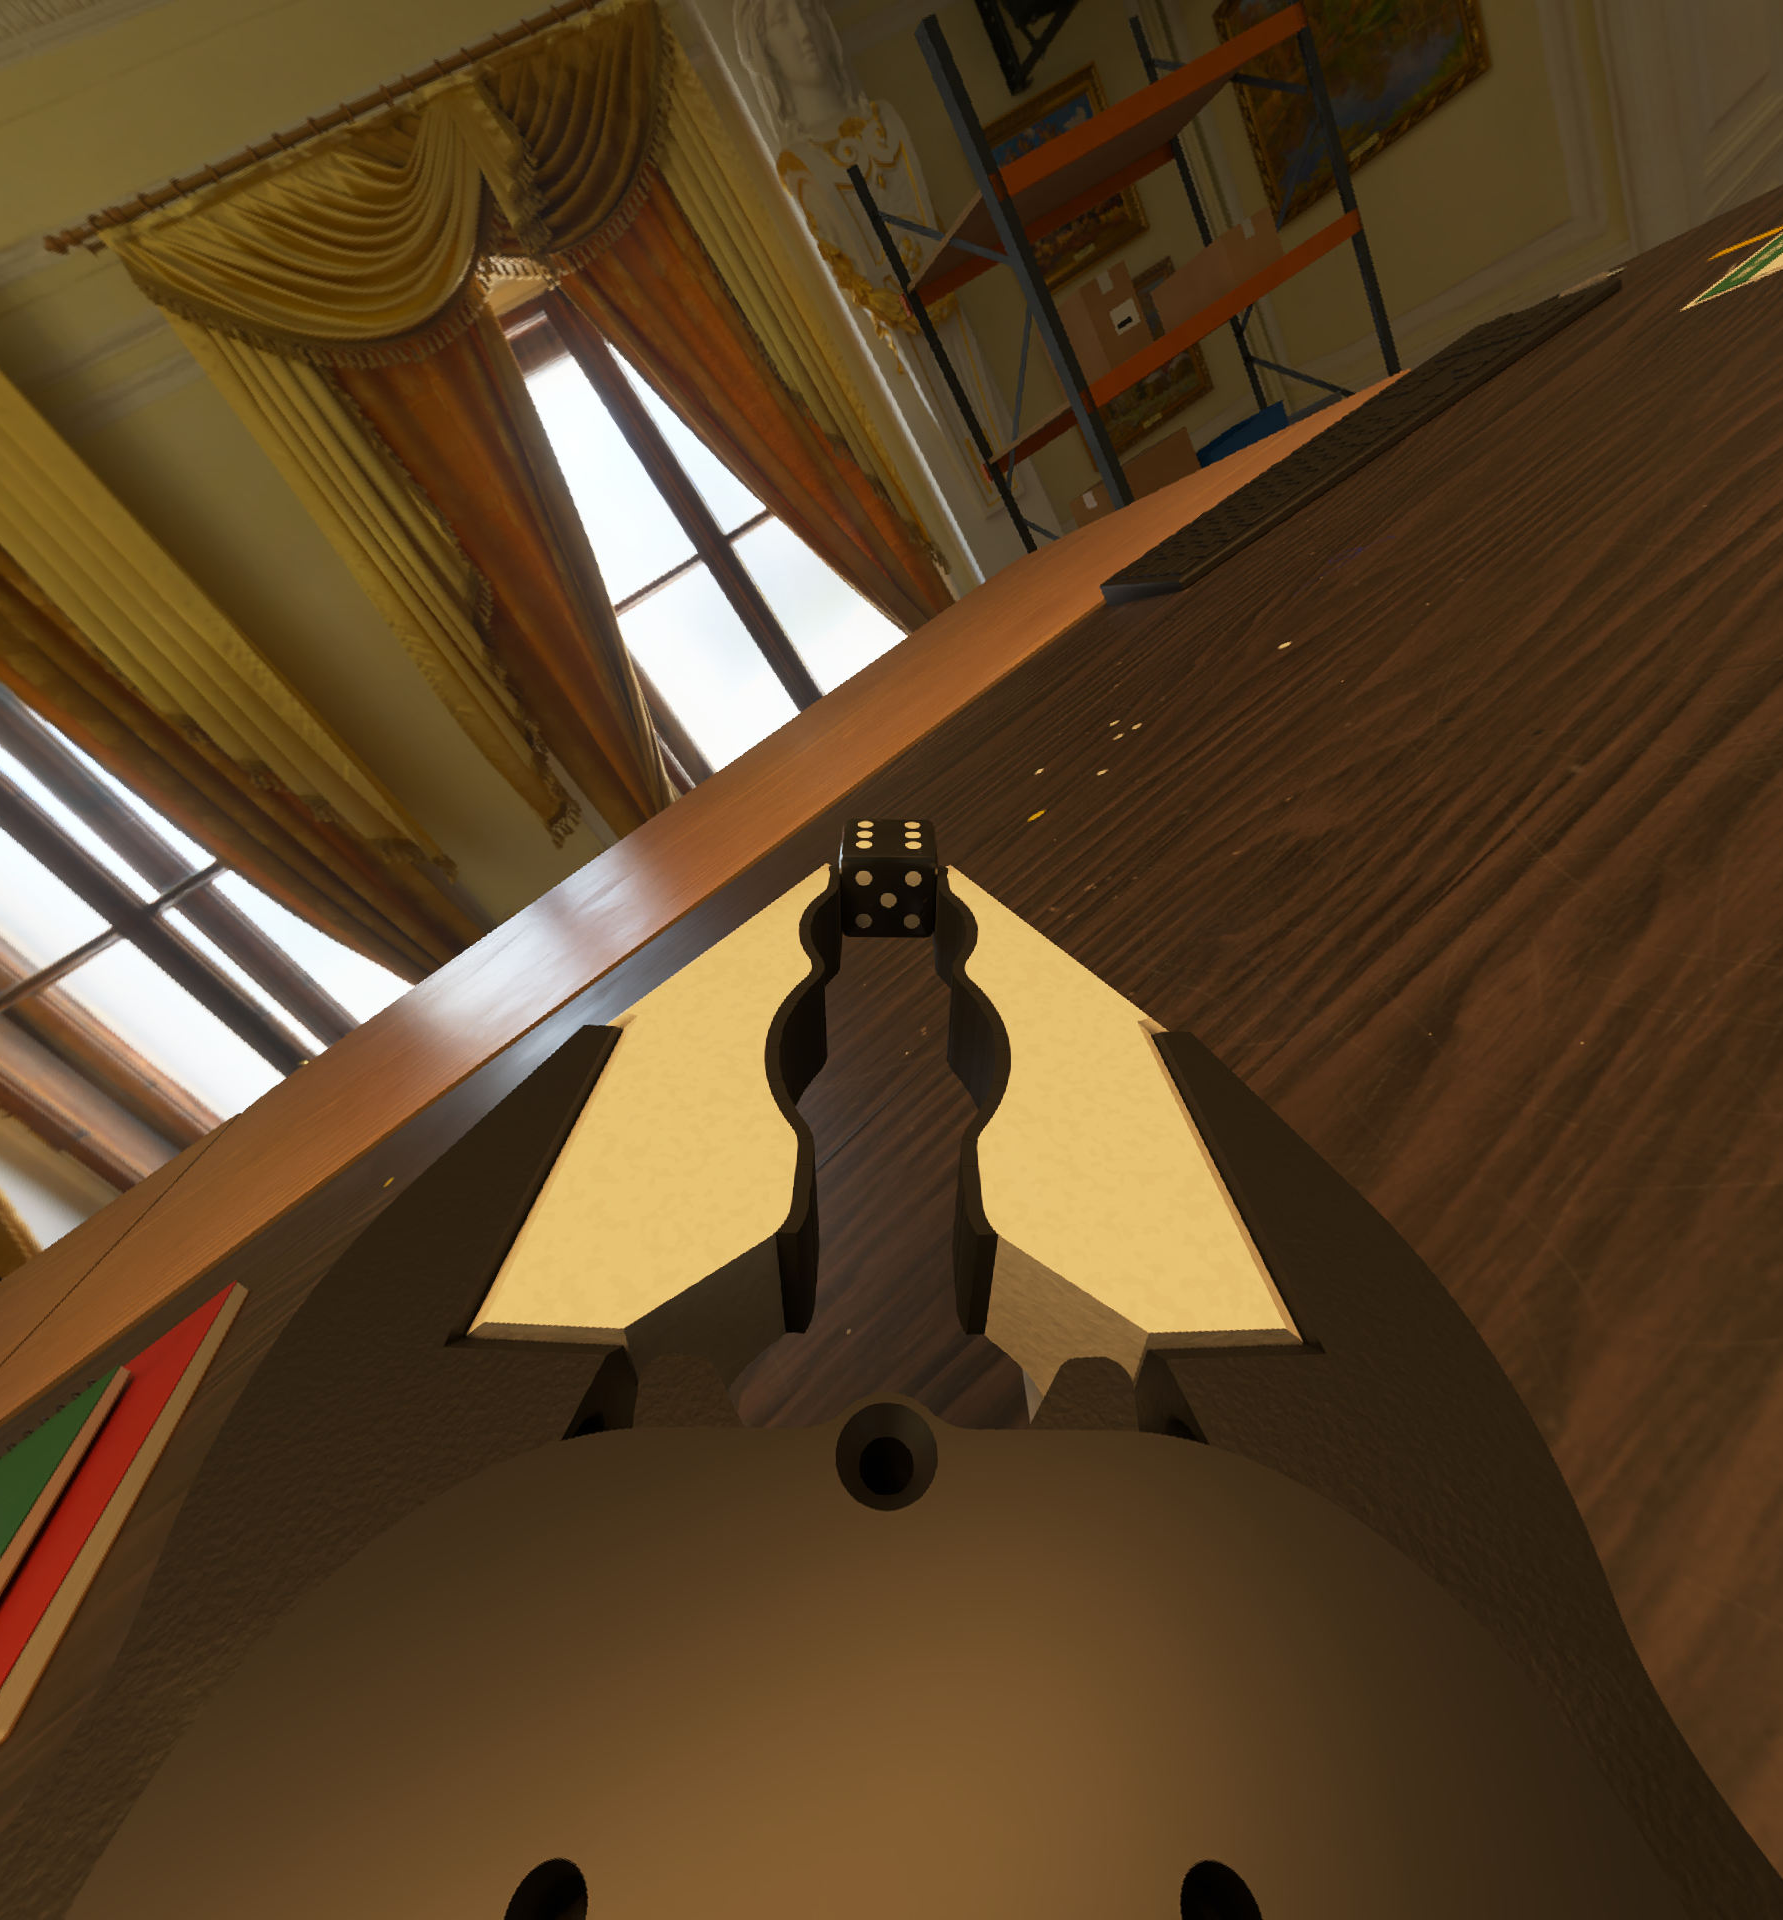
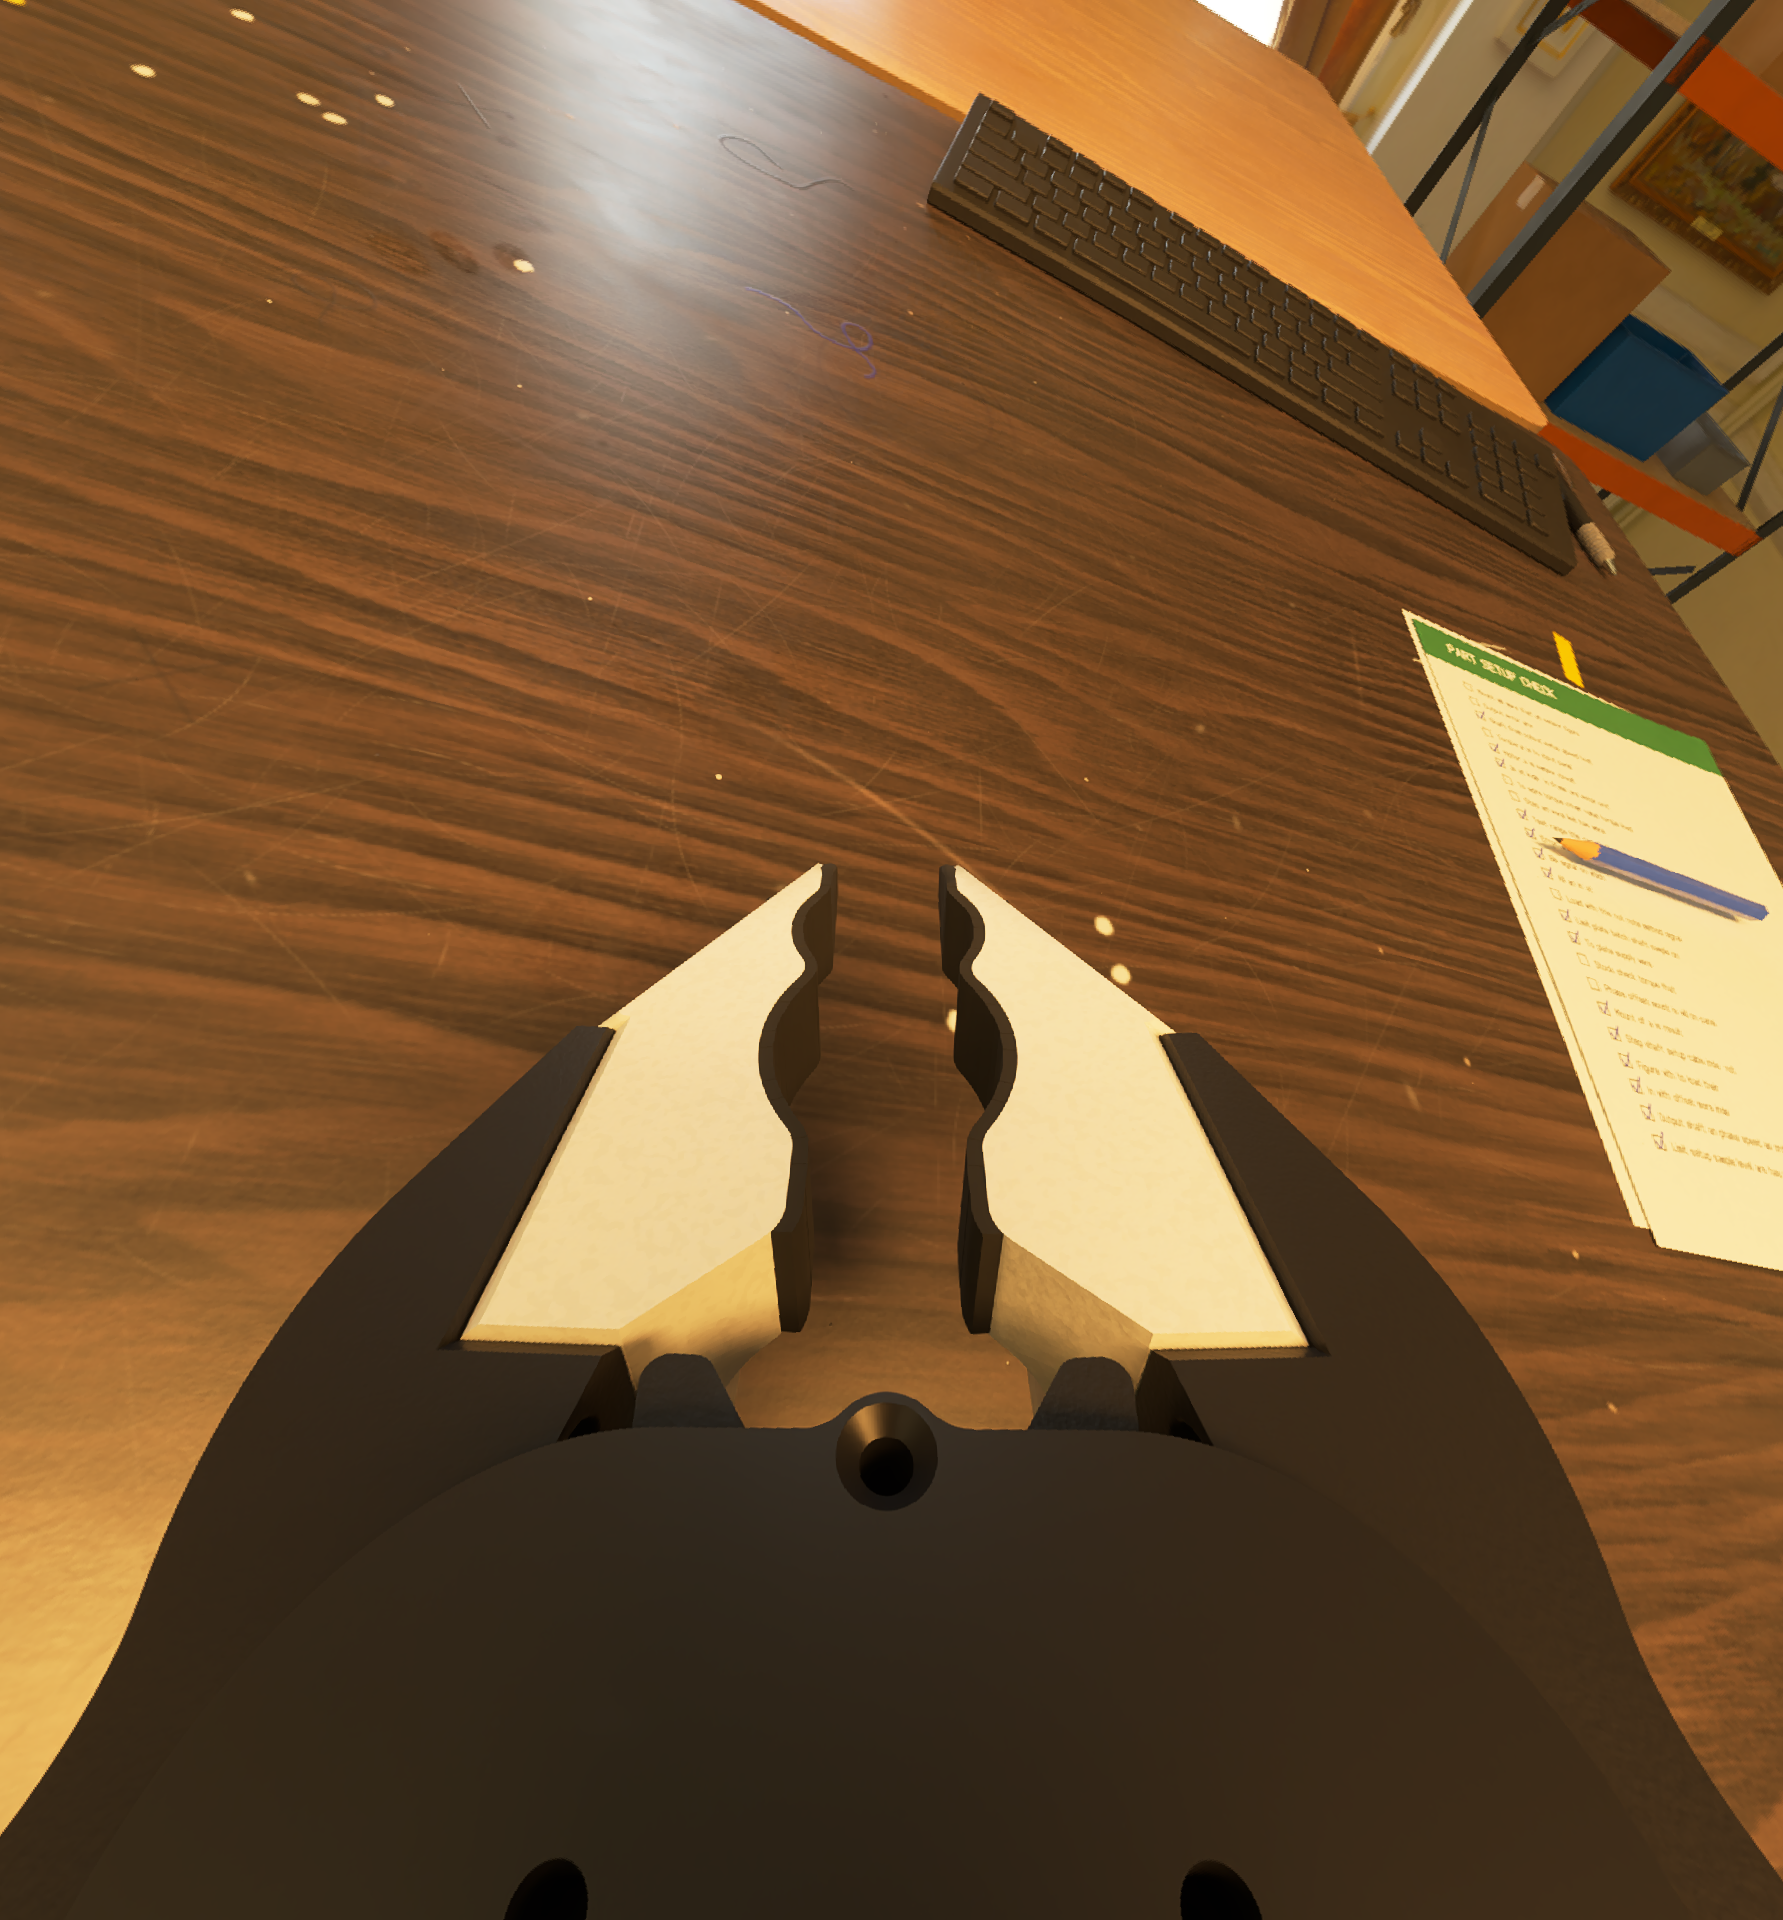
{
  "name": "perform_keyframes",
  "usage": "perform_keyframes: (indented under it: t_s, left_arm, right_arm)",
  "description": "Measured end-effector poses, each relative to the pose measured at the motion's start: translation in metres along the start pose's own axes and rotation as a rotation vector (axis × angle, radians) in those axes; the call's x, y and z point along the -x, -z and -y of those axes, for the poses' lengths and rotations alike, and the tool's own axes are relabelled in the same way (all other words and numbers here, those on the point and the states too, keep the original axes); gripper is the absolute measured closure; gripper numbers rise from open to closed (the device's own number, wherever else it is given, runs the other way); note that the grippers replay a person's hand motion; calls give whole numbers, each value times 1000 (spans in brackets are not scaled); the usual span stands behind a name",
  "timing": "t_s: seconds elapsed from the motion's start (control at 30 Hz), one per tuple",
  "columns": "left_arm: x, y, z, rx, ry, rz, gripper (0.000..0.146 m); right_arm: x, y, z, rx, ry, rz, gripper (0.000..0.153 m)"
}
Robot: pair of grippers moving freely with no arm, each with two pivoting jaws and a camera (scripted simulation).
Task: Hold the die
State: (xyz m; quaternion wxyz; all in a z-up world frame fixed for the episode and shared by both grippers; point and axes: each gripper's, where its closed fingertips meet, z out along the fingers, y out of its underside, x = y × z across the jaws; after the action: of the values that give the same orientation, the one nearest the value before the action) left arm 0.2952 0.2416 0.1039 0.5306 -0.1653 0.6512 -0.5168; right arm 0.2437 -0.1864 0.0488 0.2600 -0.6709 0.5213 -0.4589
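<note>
A black die [image 1: 888, 878] with pale pips sits between the fingertips of my left gripper [image 1: 889, 883]. The jaws are closed on its two sides and it stands square to the fingers, above the dark wooden table [image 1: 1386, 935]. One face with six pips and one with five pips show. My right gripper [image 2: 888, 883] hangs over bare table [image 2: 451, 623]. Its jaws stand a small gap apart with nothing between them. The die does not show in the right wrist view.
A black keyboard [image 2: 1251, 312] lies near the table's far edge and also shows in the left wrist view [image 1: 1365, 457]. A checklist sheet [image 2: 1697, 1091] with a blue pencil [image 2: 1666, 881] lies at the right. Red and green flat boards [image 1: 35, 1507] lie at the left. A metal shelf rack [image 1: 1126, 260] stands beyond the table.
</note>
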Motion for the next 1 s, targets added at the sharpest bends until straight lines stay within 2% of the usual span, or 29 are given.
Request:
perform_keyframes:
  t_s: [1.0]
  left_arm:
    - [-1, 0, 0, 2, -9, -3, 130]
  right_arm:
    - [1, 2, 4, -10, 6, 5, 133]
